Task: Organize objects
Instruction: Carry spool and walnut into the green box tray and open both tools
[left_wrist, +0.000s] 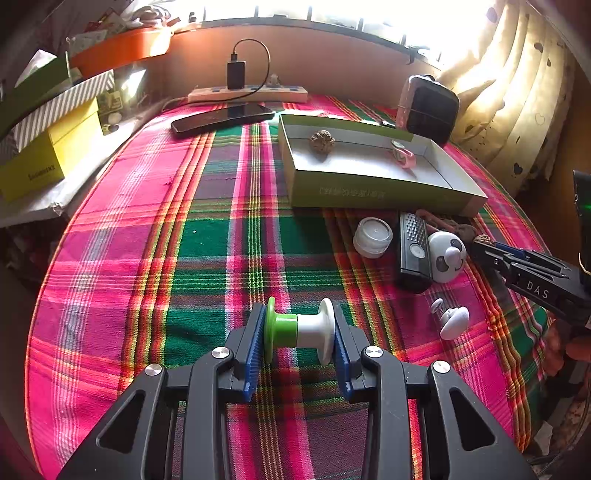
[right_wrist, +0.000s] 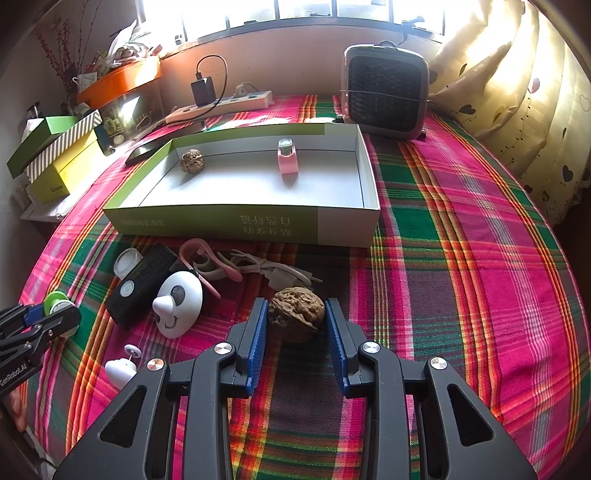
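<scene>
Plaid-covered desk (left_wrist: 207, 236) lit by a window, green-and-white spool (left_wrist: 300, 329) clamped in left tongs (left_wrist: 300, 332), walnut (right_wrist: 296, 312) gripped by right tongs (right_wrist: 296, 321), green tray (right_wrist: 229, 221) at twelve o'clock.

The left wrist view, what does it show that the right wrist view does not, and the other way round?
Only the left wrist view shows the whole green and white spool clamped in the left gripper. Only the right wrist view shows the walnut clamped in the right gripper and the white cable. Both show the open box, holding a second walnut and a pink item, and the panda toy.
</scene>
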